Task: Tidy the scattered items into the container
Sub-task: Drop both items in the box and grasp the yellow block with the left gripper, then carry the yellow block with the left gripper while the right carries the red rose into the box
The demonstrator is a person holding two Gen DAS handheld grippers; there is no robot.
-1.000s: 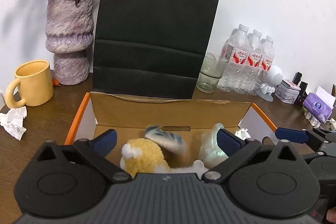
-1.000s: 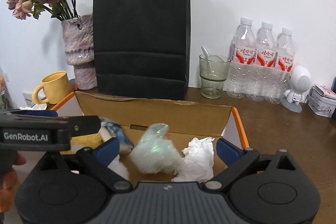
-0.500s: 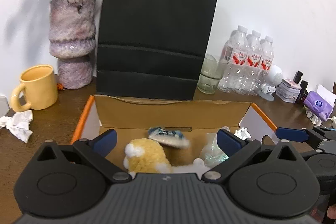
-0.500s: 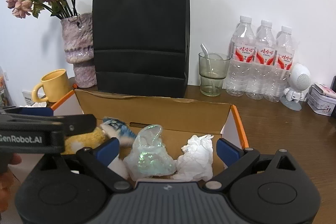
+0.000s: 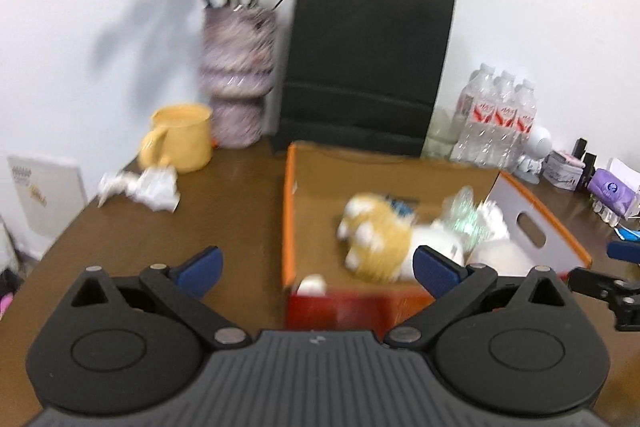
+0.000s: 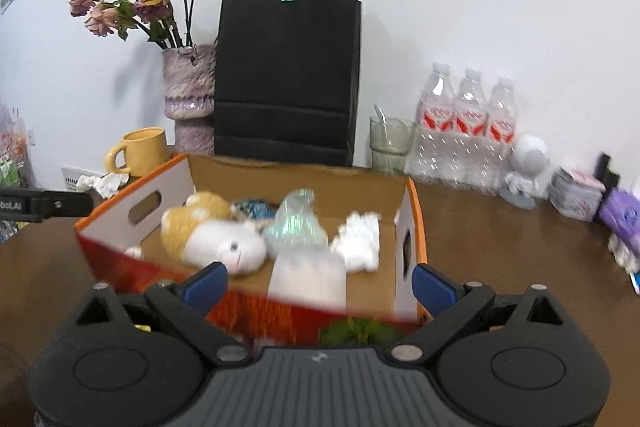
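An orange-rimmed cardboard box (image 5: 289,211) (image 6: 418,211) stands on the brown table. In it lie a yellow-and-white plush toy (image 5: 380,239) (image 6: 216,231), a blue packet (image 6: 252,207), a shiny crumpled plastic bag (image 6: 296,227) and a crumpled white tissue (image 6: 360,239). My left gripper (image 5: 316,267) is open and empty, held near the box's front left corner. My right gripper (image 6: 320,285) is open and empty in front of the box. A crumpled white paper (image 5: 144,185) (image 6: 100,183) lies on the table left of the box.
Behind the box stand a black paper bag (image 6: 286,83), a vase of dried roses (image 5: 238,79), a yellow mug (image 5: 180,137), a glass (image 6: 390,145) and three water bottles (image 6: 466,123). Small items (image 6: 576,191) sit at the far right.
Both grippers have pulled back and up from over the box. The left one swung left, so the table left of the box shows. The blue packet dropped into the box.
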